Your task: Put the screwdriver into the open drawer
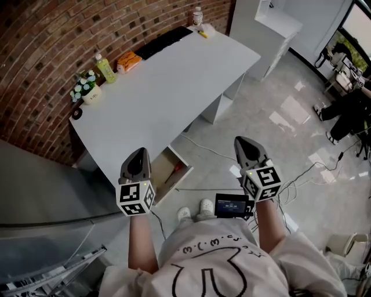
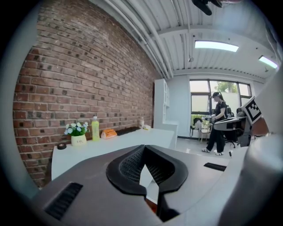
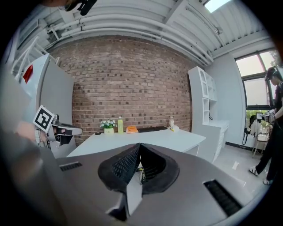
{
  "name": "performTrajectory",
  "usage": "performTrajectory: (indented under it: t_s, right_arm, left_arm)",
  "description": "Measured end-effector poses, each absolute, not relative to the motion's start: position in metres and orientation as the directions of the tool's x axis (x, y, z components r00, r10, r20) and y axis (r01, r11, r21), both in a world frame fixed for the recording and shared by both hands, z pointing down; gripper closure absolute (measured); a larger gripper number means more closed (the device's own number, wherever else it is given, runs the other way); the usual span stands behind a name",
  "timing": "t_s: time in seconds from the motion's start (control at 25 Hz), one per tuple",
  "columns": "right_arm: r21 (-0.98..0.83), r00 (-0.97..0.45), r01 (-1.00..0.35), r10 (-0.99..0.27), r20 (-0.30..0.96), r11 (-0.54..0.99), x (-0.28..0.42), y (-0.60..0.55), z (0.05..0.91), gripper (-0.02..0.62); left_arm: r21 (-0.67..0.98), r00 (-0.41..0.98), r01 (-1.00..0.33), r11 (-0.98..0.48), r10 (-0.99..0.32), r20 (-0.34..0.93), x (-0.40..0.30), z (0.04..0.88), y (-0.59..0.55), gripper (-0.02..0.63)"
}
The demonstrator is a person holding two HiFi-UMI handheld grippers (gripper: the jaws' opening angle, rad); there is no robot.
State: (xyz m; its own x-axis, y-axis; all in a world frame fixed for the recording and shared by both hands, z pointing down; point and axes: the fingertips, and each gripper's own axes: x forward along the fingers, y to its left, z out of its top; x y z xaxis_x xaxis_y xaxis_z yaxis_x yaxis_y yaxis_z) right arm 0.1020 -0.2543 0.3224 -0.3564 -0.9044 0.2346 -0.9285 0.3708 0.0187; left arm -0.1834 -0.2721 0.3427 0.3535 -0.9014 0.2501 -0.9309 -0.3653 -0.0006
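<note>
The open drawer (image 1: 184,174) juts out from under the white desk (image 1: 174,93), its brown inside showing. A thin red item (image 1: 172,176) lies in it; it is too small to tell whether it is the screwdriver. My left gripper (image 1: 141,152) hangs just left of the drawer, jaws shut and empty, pointing over the desk (image 2: 110,148) in the left gripper view. My right gripper (image 1: 241,140) is held to the right over the floor, also shut with nothing in it. In the right gripper view the desk (image 3: 146,137) lies ahead.
Along the desk's wall edge stand a flower pot (image 1: 90,93), a green bottle (image 1: 106,68), an orange packet (image 1: 128,61), a black keyboard (image 1: 165,42), a small bottle (image 1: 198,16) and a yellow item (image 1: 202,33). Cables (image 1: 211,152) trail on the floor. A grey cabinet (image 1: 40,191) stands at left.
</note>
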Motion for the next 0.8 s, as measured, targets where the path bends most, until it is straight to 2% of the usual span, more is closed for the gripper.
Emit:
performTrajectory:
  t_s: [0.28, 0.8]
  right_arm:
    - [0.114, -0.352, -0.921, -0.922, 0.162, 0.372, 0.095, -0.252, 0.294, 0.577]
    - [0.128, -0.354, -0.923, -0.932, 0.082, 0.362, 0.094, -0.238, 0.265, 0.577]
  left_arm:
    - [-0.017, 0.353, -0.933, -0.358, -0.925, 0.143, -0.183, 0.301, -0.279, 0.594]
    - [-0.048, 0.353, -0.934, -0.354, -0.935, 0.029, -0.183, 0.262, -0.27, 0.594]
